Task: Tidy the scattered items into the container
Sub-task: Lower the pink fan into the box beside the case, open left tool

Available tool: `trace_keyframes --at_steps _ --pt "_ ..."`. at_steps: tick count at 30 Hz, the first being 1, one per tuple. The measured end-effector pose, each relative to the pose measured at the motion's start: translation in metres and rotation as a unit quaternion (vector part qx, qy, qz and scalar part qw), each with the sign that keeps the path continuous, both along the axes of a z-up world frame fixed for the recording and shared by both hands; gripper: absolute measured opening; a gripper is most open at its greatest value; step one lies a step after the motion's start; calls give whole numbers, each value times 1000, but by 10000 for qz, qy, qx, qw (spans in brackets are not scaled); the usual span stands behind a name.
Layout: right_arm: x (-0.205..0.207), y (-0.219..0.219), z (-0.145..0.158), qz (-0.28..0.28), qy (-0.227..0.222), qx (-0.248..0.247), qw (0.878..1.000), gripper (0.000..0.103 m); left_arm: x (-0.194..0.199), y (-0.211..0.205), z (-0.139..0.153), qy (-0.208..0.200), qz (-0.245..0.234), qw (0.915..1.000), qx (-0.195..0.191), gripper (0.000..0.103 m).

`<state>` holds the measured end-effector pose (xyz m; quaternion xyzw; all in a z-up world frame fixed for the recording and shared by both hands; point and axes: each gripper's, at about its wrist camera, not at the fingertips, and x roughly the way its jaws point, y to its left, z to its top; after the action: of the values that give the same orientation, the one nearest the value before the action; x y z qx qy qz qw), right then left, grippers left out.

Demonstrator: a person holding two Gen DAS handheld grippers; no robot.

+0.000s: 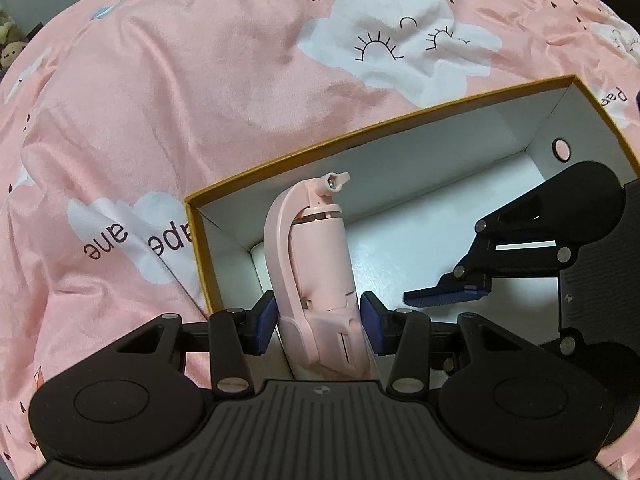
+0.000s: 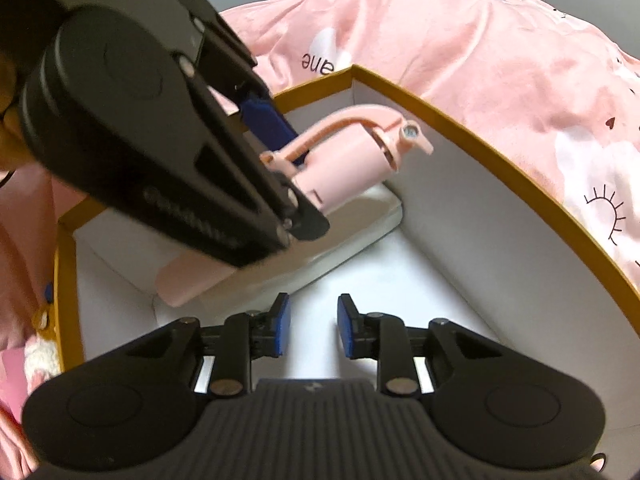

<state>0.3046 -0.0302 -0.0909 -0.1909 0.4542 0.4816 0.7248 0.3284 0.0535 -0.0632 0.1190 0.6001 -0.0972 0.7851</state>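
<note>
My left gripper (image 1: 319,324) is shut on a pink selfie stick (image 1: 316,256) and holds it inside an open box with a mustard rim and white inside (image 1: 360,132). In the right wrist view the pink stick (image 2: 352,152) lies above a flat white item (image 2: 352,232) and a flat pink item (image 2: 188,284) in the box (image 2: 500,168), with the left gripper (image 2: 280,152) around it. My right gripper (image 2: 313,326) is open and empty, low inside the box over its white floor. It also shows in the left wrist view (image 1: 448,296) at the right.
The box rests on a pink bedspread (image 1: 200,80) with white clouds and lettering. Plush toys (image 1: 10,40) sit at the far left edge. A person's pink clothing (image 2: 24,240) is at the left of the right wrist view.
</note>
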Motion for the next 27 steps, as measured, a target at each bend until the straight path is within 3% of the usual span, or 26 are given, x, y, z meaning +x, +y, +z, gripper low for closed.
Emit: trace_keyframes --at_steps 10,16,23,27 --pt "-1 26 3 -27 22 151 9999 27 0 8 6 -135 151 9997 -162 48" --pt "4 32 3 -215 91 58 9997 27 -19 21 32 -590 195 9964 -569 48" --pt "21 35 11 -906 -337 -238 9950 27 -34 44 64 -1227 488 9872 -893 48" --pt "29 46 6 -1164 -700 -568 9891 26 -35 59 67 -1289 733 9846 -922 48"
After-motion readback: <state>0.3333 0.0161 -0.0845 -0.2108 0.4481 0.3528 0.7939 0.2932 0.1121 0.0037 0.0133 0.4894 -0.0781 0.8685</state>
